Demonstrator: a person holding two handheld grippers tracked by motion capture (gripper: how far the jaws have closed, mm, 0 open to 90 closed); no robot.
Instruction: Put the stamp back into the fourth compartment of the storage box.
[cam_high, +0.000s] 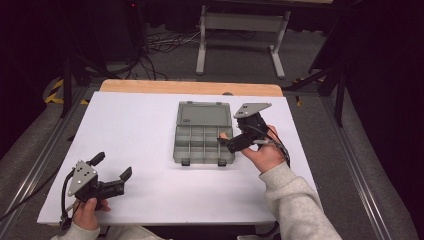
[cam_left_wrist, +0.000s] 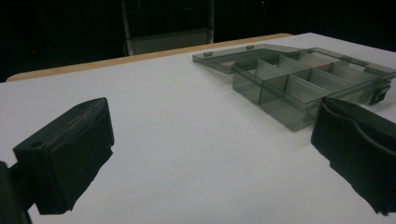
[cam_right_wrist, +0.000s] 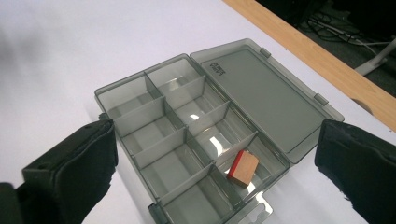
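A smoky grey compartment box (cam_high: 200, 142) lies in the middle of the white table with its lid (cam_right_wrist: 261, 93) folded flat open. A small wooden block with a red edge (cam_right_wrist: 243, 168) rests in one of the compartments on the lid side. My right gripper (cam_high: 226, 142) hovers over the box's right side, its jaws wide open and empty; in the right gripper view the right gripper (cam_right_wrist: 218, 135) frames the box from above. My left gripper (cam_high: 111, 166) sits low at the near left of the table, open and empty, and looks across at the box (cam_left_wrist: 299, 79).
The white table top (cam_high: 140, 130) has a wooden strip (cam_high: 190, 87) along its far edge. Metal rails (cam_high: 45, 155) run down both sides. A grey table frame (cam_high: 240, 35) and cables (cam_high: 155, 47) lie on the floor beyond.
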